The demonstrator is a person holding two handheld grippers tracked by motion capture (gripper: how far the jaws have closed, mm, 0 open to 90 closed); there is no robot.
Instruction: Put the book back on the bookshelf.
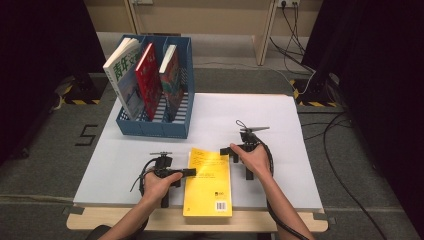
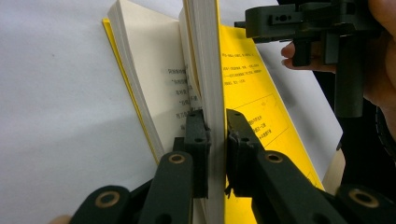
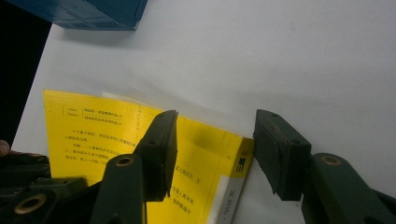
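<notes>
A person is working at a white, matte worktop (image 1: 260,115) with one black gripper in each hand, two in all. The single yellow book (image 1: 207,182), a thin glossy paperback with dark print on its cover and a barcode by the near edge, is lying flat near the front edge of the worktop, between the two grippers.

The left gripper (image 2: 215,140) is clamping its fingers (image 2: 196,140) on a lifted sheaf of cream pages together with the yellow cover, so that the paper edge is standing upright between the pads. The remaining pages are fanning down to the left of those fingers in that gripper's view, and the yellow cover is showing to their right.

The right gripper (image 3: 215,154) is holding its fingers (image 3: 280,154) apart. One blocky, ribbed pad is hovering over the yellow cover and the other is hanging over bare worktop just past the book's spine, with nothing pinched between them. Whether either pad is touching the cover I cannot tell.

Beyond the fingers, at the far left of the worktop, a blue slotted plastic file rack (image 1: 152,127) is holding three books (image 1: 147,80), each leaning in its own compartment.
</notes>
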